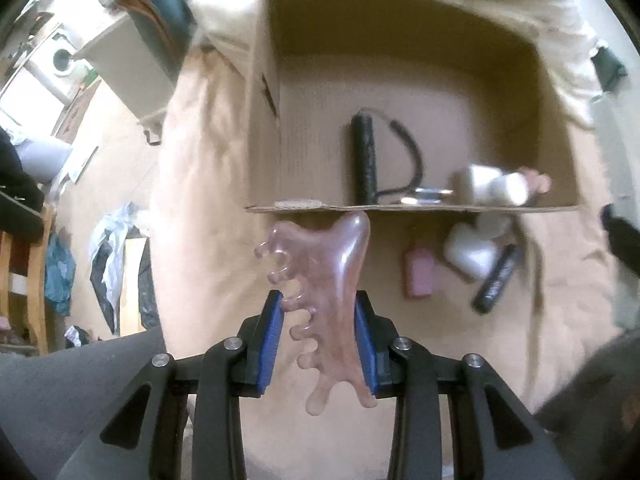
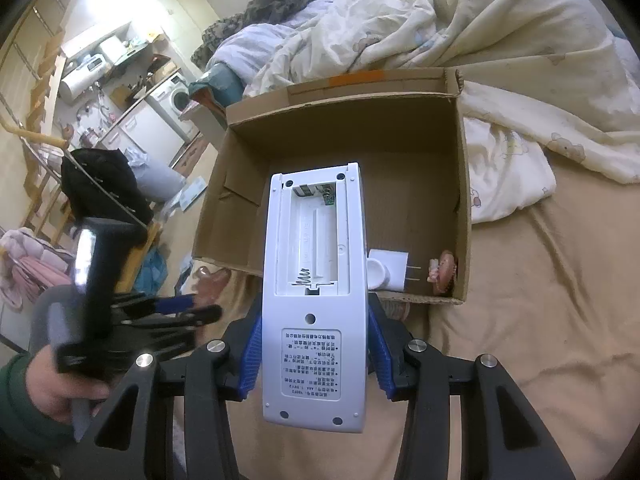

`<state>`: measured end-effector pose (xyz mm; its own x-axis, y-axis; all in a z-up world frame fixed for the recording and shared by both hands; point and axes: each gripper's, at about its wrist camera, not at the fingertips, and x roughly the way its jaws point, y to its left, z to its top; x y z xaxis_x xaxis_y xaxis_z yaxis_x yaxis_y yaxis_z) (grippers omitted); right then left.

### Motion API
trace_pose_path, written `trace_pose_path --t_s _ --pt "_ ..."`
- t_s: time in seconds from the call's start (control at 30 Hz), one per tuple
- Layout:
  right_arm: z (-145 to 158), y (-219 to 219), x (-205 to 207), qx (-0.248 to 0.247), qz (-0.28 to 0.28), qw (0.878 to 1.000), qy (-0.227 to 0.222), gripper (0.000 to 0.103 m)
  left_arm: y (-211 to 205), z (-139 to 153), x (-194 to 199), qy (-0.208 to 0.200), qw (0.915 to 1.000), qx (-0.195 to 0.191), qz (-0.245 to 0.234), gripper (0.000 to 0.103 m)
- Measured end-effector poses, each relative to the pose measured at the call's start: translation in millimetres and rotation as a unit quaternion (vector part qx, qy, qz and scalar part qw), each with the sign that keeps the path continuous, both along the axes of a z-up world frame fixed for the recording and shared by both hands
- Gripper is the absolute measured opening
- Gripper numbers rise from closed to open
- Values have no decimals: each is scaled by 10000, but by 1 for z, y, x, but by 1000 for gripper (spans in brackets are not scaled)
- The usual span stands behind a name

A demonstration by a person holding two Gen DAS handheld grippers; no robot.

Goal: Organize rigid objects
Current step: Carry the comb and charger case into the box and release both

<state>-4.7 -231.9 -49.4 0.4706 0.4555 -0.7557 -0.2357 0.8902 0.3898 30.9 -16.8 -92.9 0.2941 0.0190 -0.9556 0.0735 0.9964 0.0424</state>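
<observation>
Left gripper (image 1: pixel 319 344), in the left wrist view, pinches a translucent pink massage comb (image 1: pixel 324 292) between its blue pads (image 1: pixel 270 344). The comb stands roughly upright, its rounded teeth facing left, its top just at the near wall of the cardboard box (image 1: pixel 412 209). The box rests open-topped on a tan bedsheet (image 1: pixel 192 208). Inside the box lie a black cylindrical item with a looped black cord (image 1: pixel 365 162), a small metallic item (image 1: pixel 430 194) and a white plug adapter (image 1: pixel 490 186); motion blur prevents closer identification. Outside the box, just beside its near wall, lie a pink rectangular item (image 1: pixel 420 272), a white item (image 1: pixel 474 248) and a black tube (image 1: pixel 500 278), the tube touching the white item.

Right gripper (image 2: pixel 314 356), in the right wrist view, clamps a white remote control (image 2: pixel 316 300) across its lower half with its blue pads (image 2: pixel 252 356). The remote faces back side up, battery compartment open and uncovered, label printed below it. Its far end extends over the near wall of the cardboard box (image 2: pixel 464 200). In the near right corner of the box sit the white plug adapter (image 2: pixel 386 270), prongs pointing right, and a pink item (image 2: pixel 444 272) against the right wall. At lower left the left gripper (image 2: pixel 196 308) appears, held by a hand (image 2: pixel 52 396) in a green sleeve, with the pink comb (image 2: pixel 212 280) at its tips. A cream duvet (image 2: pixel 460 28) lies bunched behind the box.
</observation>
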Motion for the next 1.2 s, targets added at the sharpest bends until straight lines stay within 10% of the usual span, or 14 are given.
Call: trace_pose_path --t_s 0.57,1.2 --pt "16 -17 34 127 -270 9993 -210 48 -6 104 35 -1313 9906 -263 -266 31" --pt "-40 2 119 -320 -339 9984 335 48 -44 6 120 -792 9953 105 -544 31"
